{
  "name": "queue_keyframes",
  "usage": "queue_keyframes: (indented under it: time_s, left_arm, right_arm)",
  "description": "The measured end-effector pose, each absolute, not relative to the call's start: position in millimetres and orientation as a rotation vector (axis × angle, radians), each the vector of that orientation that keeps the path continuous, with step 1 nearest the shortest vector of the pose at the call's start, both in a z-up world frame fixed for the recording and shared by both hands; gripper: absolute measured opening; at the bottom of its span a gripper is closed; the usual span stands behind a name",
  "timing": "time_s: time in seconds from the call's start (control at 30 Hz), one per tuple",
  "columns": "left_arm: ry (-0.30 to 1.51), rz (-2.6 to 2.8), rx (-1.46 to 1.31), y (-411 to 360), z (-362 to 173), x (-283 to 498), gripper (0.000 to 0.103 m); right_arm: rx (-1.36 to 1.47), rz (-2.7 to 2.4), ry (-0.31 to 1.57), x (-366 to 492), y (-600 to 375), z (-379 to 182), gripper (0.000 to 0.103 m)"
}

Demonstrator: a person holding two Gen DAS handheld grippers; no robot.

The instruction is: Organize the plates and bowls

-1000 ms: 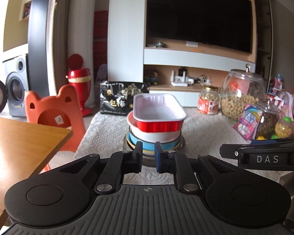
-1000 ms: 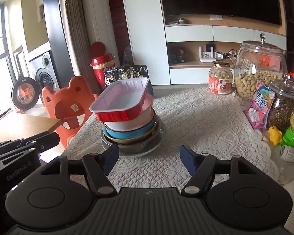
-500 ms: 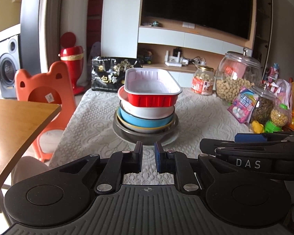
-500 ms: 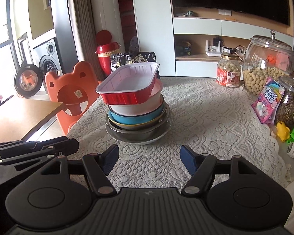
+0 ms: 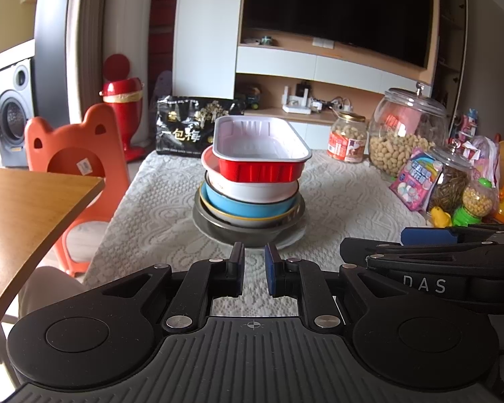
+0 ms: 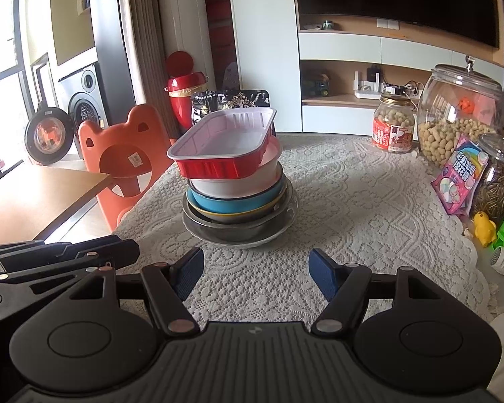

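A stack of dishes stands on the lace-covered table [image 5: 346, 201]. From the top: a red foil tray [image 5: 260, 154] [image 6: 223, 149], a white bowl [image 5: 252, 189], a blue bowl [image 5: 245, 206], a grey metal bowl [image 5: 248, 231] and a white plate [image 6: 275, 233] underneath. My left gripper [image 5: 254, 268] is shut and empty, just in front of the stack. My right gripper [image 6: 256, 270] is open and empty, in front of the stack; it also shows at the right of the left wrist view [image 5: 453, 255].
Jars of nuts [image 5: 406, 134] [image 6: 393, 124], snack packs [image 6: 460, 174] and toys [image 5: 470, 201] line the table's right side. A black bag [image 5: 191, 127] stands at the back. An orange chair [image 5: 77, 158] and a wooden table [image 5: 27, 208] are to the left.
Both grippers have drawn back from the stack and risen, so the stack looks smaller and lower in view. The jaws have kept their state.
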State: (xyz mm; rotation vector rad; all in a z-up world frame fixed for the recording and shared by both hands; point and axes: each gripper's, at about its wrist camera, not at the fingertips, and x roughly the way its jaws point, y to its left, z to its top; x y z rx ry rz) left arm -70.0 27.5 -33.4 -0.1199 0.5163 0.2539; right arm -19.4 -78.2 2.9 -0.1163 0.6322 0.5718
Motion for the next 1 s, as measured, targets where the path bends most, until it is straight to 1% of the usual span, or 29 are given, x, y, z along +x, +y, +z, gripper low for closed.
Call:
queue_keyframes:
  time_s: [1.0]
  left_arm:
    - [0.515,0.243,-0.129,25.5,-32.8,-70.8,0.016]
  right_arm:
    - [-0.124,0.578,0.633,-21.1,-77.3,1.9,0.070]
